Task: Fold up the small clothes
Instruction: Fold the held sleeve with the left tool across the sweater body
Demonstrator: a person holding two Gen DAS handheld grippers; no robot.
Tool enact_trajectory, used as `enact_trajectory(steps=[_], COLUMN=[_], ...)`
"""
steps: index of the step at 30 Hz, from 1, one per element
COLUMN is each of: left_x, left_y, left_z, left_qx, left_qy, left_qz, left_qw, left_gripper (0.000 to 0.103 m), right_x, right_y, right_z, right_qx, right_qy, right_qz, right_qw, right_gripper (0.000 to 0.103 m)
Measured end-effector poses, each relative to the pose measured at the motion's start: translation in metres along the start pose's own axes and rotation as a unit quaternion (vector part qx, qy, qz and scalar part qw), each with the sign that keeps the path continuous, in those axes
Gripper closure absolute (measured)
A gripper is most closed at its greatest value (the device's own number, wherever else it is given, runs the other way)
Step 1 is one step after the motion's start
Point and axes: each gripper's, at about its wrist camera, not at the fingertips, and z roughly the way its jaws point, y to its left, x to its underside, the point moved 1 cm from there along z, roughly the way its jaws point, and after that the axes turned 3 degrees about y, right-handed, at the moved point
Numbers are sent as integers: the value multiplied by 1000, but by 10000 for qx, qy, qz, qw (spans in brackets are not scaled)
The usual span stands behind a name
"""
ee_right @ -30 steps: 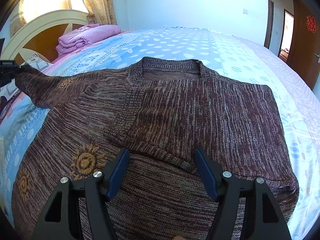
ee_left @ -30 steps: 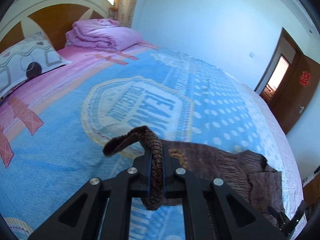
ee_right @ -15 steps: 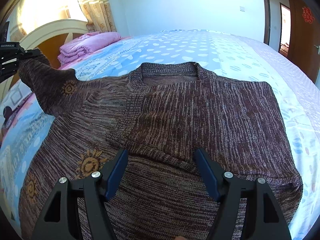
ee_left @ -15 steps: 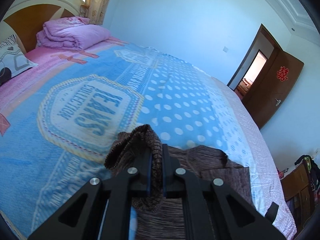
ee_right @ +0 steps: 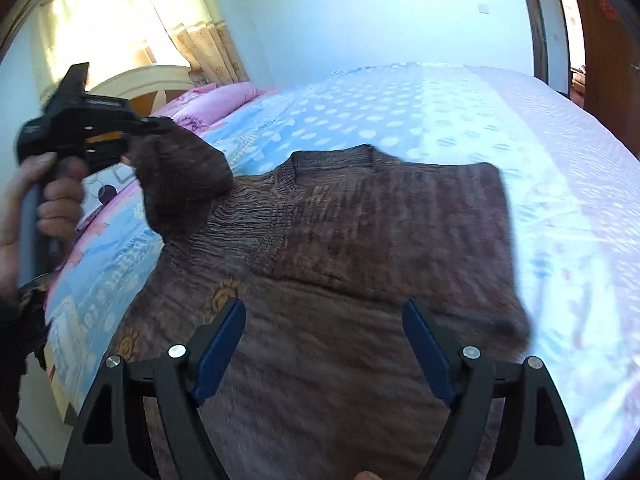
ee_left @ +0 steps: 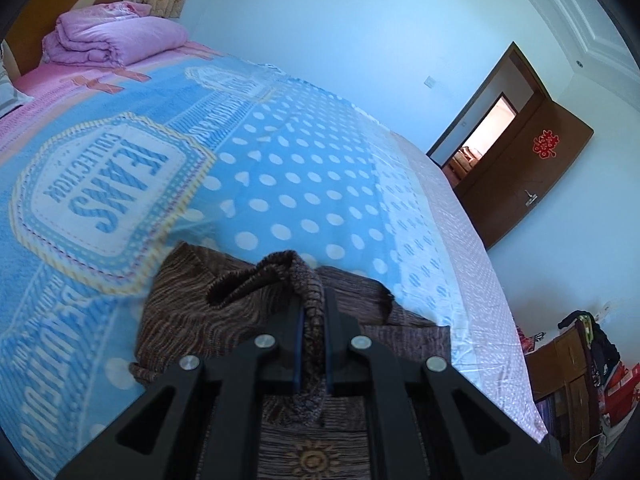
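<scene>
**A:** Left gripper (ee_left: 311, 336) is clamped tight on the sweater's cuff (ee_left: 308, 300), the sleeve (ee_right: 180, 176) lifted clear of the bedspread (ee_left: 280, 168) and swinging in over the body of the brown knit sweater (ee_right: 360, 260). See it at nine o'clock from the right camera, a hand (ee_right: 44, 200) round the handle.

**B:** And the right gripper (ee_right: 322, 344)?

**A:** Jaws wide apart, they've just been opening further, nothing between them. It hangs above the sweater's lower half, around six o'clock. The right sleeve looks already folded across the chest, toward two o'clock.

**B:** So what makes this fold a good one?

**A:** I'd say carry the cuff straight across toward three o'clock, keeping the sleeve taut so it lands flat rather than bunched. Lay it down before letting go; knit like this slumps and drags. The right gripper could pin the shoulder seam near eleven o'clock so the body doesn't slide along the slick bedspread.
</scene>
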Motion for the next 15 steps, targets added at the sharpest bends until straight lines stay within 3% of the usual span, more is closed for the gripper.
enact_trajectory(steps=[4, 7, 11, 15], left_x=[18, 43, 74, 101], left_y=[-25, -48, -70, -94], left_z=[11, 31, 66, 89], left_qx=[-15, -347, -440, -660], left_qy=[-53, -223, -10, 274], left_qz=[208, 703, 1051, 1645], left_qw=[9998, 9967, 9935, 9838], left_gripper=[95, 95, 94, 85], right_x=[21, 36, 55, 66], right_y=[-17, -25, -24, -17], right_z=[-33, -44, -39, -27], right_qx=[135, 78, -6, -181], right_qy=[-167, -246, -258, -20], right_qz=[54, 175, 174, 97], right_qw=[9998, 9995, 9995, 9998], right_gripper=[22, 22, 21, 21])
